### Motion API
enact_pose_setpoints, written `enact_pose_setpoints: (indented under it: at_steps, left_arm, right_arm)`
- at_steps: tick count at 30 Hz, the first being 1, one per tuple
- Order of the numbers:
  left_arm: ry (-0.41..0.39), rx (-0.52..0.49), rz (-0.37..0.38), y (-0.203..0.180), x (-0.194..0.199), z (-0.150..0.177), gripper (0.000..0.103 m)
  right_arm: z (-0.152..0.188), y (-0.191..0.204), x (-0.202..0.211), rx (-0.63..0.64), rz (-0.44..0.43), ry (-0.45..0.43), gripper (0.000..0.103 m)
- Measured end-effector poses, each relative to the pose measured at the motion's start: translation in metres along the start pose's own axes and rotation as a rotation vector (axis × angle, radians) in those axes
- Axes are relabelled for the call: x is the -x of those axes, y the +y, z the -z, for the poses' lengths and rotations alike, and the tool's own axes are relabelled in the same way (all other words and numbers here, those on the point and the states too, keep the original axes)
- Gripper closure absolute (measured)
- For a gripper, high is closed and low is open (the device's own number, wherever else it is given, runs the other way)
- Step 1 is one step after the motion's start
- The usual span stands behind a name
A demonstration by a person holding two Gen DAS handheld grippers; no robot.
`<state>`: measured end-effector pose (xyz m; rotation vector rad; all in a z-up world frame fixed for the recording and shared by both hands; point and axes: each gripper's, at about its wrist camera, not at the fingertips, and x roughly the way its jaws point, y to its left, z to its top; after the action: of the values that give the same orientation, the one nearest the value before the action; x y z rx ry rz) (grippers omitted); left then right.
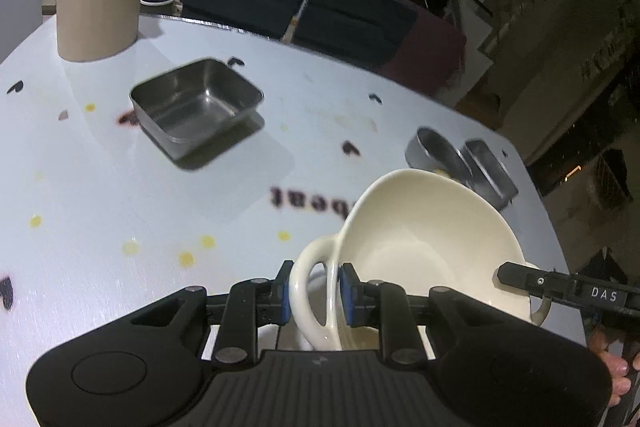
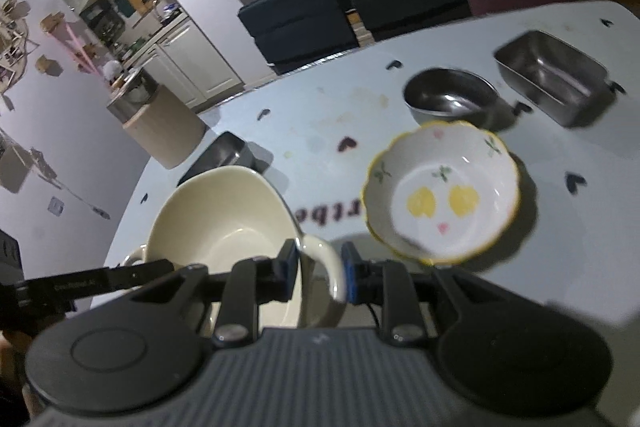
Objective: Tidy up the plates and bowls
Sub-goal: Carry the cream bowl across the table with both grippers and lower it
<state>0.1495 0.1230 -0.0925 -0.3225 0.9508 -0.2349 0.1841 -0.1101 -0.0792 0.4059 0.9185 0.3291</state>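
1. The left gripper (image 1: 313, 293) and right gripper (image 2: 319, 277) each clamp one loop handle of the cream bowl (image 1: 432, 247), which appears lifted and tilted over the table (image 1: 120, 187).
2. Risk: uneven pull between handles likely tips or twists the bowl free.
3. Just beyond the bowl, the floral bowl (image 2: 442, 193) stands within collision range.
4. Farther beyond, the steel tray (image 1: 196, 107) sits on open tabletop; the table's edge lies near the bowl's right side.

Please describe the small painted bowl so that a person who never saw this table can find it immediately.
On the white table, look beside the cream two-handled bowl held by both grippers. The small bowl stands just before the round steel bowl. Only it has a scalloped yellow rim and two yellow shapes painted inside.
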Motion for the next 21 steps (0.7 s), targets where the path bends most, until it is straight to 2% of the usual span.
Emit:
enact_pose_setpoints:
  at_steps: [8, 21]
  left_arm:
    - [0.038, -0.014, -0.007, 0.004, -0.006, 0.023, 0.078]
    - [0.094, -0.001, -0.015, 0.017, -0.022, 0.030, 0.077]
  right_arm:
    - [0.025, -0.011, 0.003, -0.027, 0.029, 0.064, 0.075]
    - [0.037, -0.010, -0.011, -0.008, 0.064, 0.153, 0.075]
